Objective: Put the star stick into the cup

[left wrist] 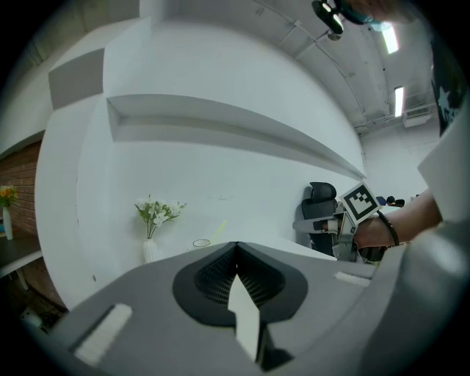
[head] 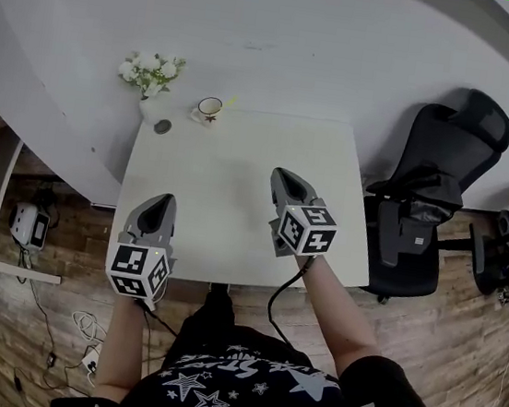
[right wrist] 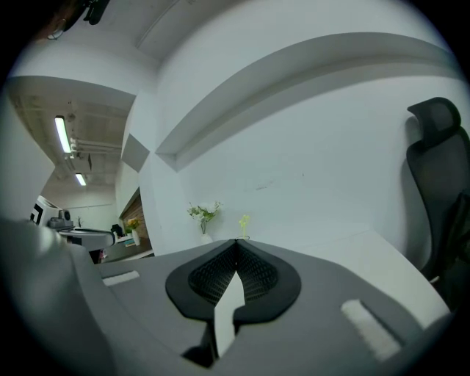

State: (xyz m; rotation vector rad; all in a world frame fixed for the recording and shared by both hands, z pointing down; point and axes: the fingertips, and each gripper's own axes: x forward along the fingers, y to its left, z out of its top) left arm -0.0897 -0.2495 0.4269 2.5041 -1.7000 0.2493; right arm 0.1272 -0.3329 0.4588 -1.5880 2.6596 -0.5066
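Faintly, star stick (head: 229,102) in cup (head: 209,107), tiny, left gripper (head: 160,202) and right gripper (head: 286,176) closed, empty

- We see a smooth, matt white table (head: 221,175) top.
- The floor (head: 458,355) looks like wood planks (brown, visibly grained).
- Left gripper (left wrist: 236,248) and right gripper (right wrist: 236,244): matt grey plastic shells, we judge, with ribbed black pads (left wrist: 213,277).

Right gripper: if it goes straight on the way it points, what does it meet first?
Likely the cup holding the star stick: it sits almost dead ahead of the right gripper, across bare table. In the head view the line may pass just right of it; depth unclear.
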